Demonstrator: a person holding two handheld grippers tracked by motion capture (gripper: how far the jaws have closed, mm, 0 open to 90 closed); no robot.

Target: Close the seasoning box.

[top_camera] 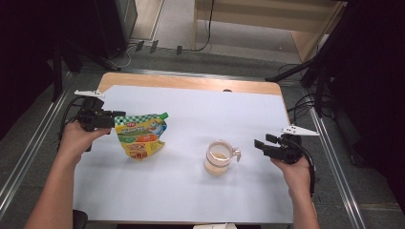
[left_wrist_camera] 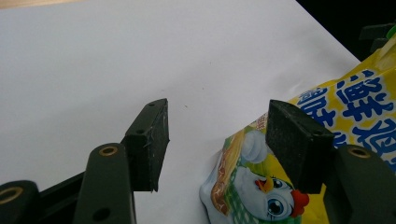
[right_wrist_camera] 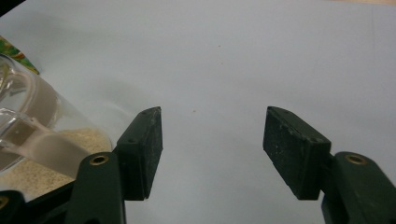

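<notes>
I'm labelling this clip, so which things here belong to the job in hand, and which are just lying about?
In the job:
- yellow pouch, at the open left gripper
- clear mug with beige powder, beside the open right gripper

Lying about:
- cables on the floor behind the table

One yellow pouch (top_camera: 140, 135), one clear jug (top_camera: 218, 157), two grippers.

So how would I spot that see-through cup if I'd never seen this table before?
Start with the white sheet covering the table, then look right of its middle, a little in front of the right tool. There stands a clear cup with a handle pointing toward that tool and a layer of pale sandy powder at its bottom. Its only neighbour, the yellow pouch, lies flat and is brightly printed.
</notes>
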